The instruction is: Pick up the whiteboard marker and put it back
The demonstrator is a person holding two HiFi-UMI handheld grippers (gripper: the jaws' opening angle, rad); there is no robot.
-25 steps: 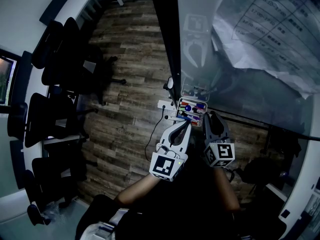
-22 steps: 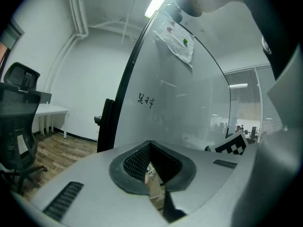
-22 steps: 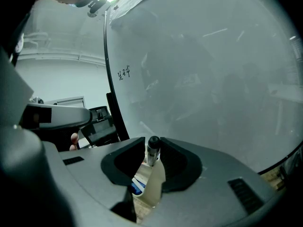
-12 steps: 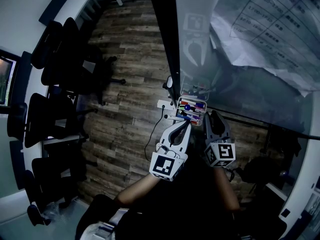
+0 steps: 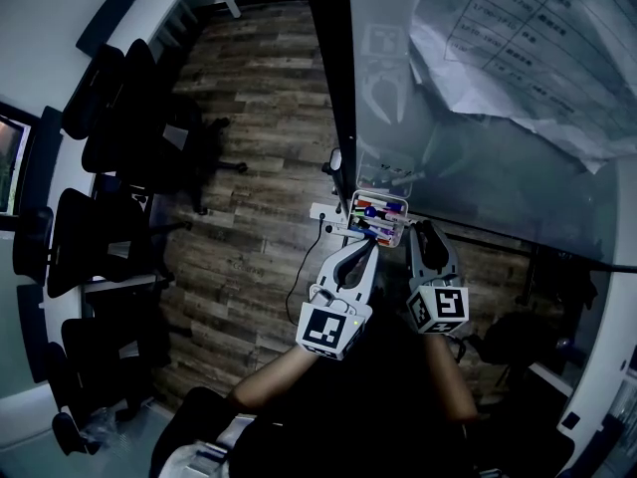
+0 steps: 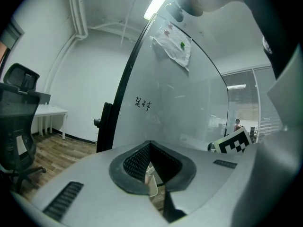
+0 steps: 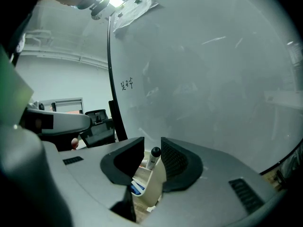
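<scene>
Whiteboard marker stands upright in the white holder at the foot of the whiteboard, its black cap uppermost. The right claw has just been opening; its jaws stand apart on either side of the cap, with neither pad pressing on it. In the head view, the holder carries several coloured pens. The left claw is closed and empty, its tip pointing at the holder, just beside the right claw.
</scene>
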